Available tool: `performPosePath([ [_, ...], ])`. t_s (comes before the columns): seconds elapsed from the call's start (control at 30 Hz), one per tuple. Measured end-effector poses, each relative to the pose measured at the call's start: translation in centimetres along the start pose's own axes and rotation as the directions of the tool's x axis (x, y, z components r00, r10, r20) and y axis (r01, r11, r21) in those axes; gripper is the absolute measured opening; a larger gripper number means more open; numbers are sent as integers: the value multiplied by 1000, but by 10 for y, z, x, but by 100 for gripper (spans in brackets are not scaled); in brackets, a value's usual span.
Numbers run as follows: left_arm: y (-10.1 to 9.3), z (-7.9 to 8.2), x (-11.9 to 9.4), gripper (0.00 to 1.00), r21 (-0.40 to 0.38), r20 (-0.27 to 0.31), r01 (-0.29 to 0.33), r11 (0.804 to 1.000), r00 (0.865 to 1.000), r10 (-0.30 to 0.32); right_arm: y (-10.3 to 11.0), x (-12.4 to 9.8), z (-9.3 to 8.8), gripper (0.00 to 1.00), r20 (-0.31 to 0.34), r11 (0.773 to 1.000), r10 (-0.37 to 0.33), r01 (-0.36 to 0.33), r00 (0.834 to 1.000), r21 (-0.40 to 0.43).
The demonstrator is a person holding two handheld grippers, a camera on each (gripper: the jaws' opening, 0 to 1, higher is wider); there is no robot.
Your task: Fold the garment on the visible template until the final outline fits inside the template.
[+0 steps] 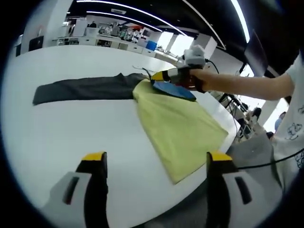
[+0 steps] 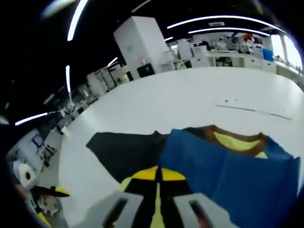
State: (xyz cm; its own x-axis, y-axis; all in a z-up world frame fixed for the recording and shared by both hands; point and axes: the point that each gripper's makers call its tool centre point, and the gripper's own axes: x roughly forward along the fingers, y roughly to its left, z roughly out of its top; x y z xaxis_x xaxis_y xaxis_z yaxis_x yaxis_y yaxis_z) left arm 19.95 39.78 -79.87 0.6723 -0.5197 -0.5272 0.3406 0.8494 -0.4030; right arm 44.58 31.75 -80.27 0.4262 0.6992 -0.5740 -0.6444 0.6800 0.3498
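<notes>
Left gripper view: left gripper hangs above the white table, jaws wide apart w/ nothing between. A yellow-green template cloth lies near the table's right edge; a dark grey garment stretches left from its far corner. There the right gripper, in a person's hand, meets blue fabric.

Right gripper view: right gripper's jaws are closed together on the blue fabric, grey garment just left.
</notes>
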Motion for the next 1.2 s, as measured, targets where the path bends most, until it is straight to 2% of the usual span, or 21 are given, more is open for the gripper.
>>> performPosePath([
  [0.13,0,1,0,83,-5,0,-1,1000,1000,1,-6,15,-14,0,-38,1000,-7,7,999,-3],
  [0.27,4,0,0,83,-10,-2,-3,1000,1000,3,-3,21,-18,0,-49,1000,2,-2,999,-1],
  [0.47,9,-1,-1,83,-14,-1,-4,1000,1000,4,-4,23,-18,0,-53,1000,4,-3,999,6],
  [0.63,9,0,1,84,-9,-3,-1,1000,1000,1,6,18,-14,1,-38,999,33,-35,999,-37],
  [0.77,9,2,3,84,-1,-4,5,1000,1000,-5,8,16,-14,7,-32,996,44,-47,998,-79],
  [0.87,9,5,3,84,-1,2,8,1000,1000,-8,10,10,-12,19,-13,994,60,-61,998,-95],
  [1.0,10,9,4,84,-15,11,17,1000,1000,-17,12,0,-11,28,-2,988,84,-84,996,-130],
  [1.2,11,21,6,83,-28,41,25,999,999,-23,0,-11,-11,55,10,981,76,-73,997,-182],
])
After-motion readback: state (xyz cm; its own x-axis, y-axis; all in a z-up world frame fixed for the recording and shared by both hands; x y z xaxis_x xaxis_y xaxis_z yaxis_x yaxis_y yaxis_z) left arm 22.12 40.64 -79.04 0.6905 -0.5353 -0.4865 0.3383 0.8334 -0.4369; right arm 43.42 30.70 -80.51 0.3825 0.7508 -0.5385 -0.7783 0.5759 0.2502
